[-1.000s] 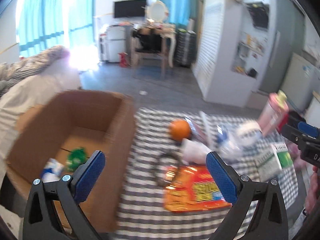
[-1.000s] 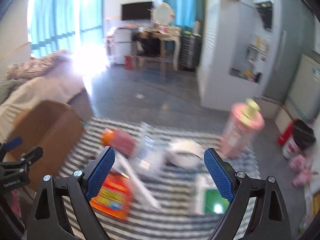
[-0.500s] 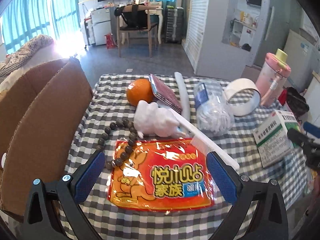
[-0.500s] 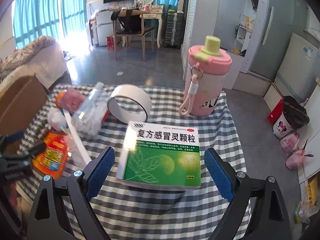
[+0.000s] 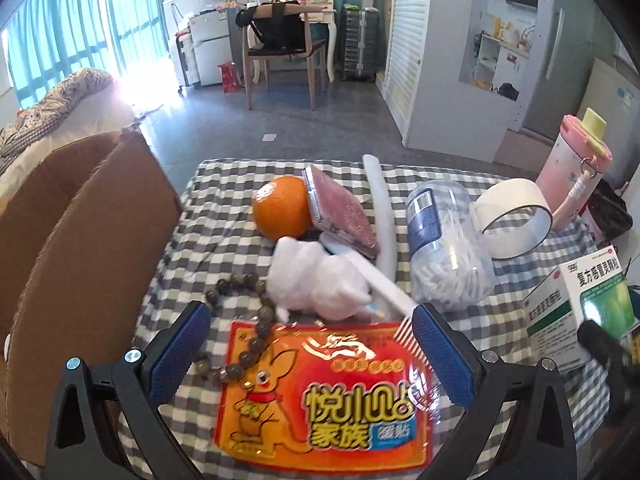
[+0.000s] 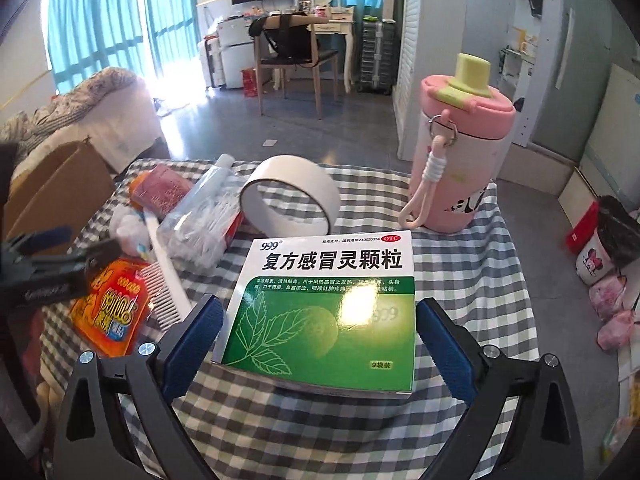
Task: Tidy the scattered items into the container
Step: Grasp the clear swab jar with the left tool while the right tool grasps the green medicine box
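Two grippers over checked table [image 5: 192, 240], both pointing steeply down.

Left gripper [image 5: 312, 354]: fingers spread wide, nothing between pads but air; orange packet [image 5: 324, 392] lying flat directly beneath, pads not touching it. Bead string [image 5: 240, 320] draped across packet's far-left corner. Beyond packet: white bag [image 5: 316, 280], crumpled; orange [image 5: 282, 206] behind that, touching red pouch [image 5: 344, 208], which leans on it. Comb [image 5: 384, 284] running diagonally past packet's far-right corner. Swab jar [image 5: 444, 248] on its side, right of comb. Tape roll [image 5: 512, 216] on edge, just right of jar. Box [image 5: 80, 248], cardboard, left of packet at table's edge; inside not visible from this angle.

Right gripper [image 6: 318, 344]: fingers spread wide, just been opening further. Medicine carton [image 6: 332, 308] lying flat between them; left pad close beside carton's near-left corner, contact uncertain; right pad apart from carton's right edge. No pinch. Near edge of carton overhanging a fold in cloth.

Relative to carton, right view: tape roll just beyond far edge; pink bottle [image 6: 460, 160] upright, beyond far-right corner, strap hanging down its front; jar and comb to left; packet farther left, under left gripper; box at far left.

All items listed on table, outside box.
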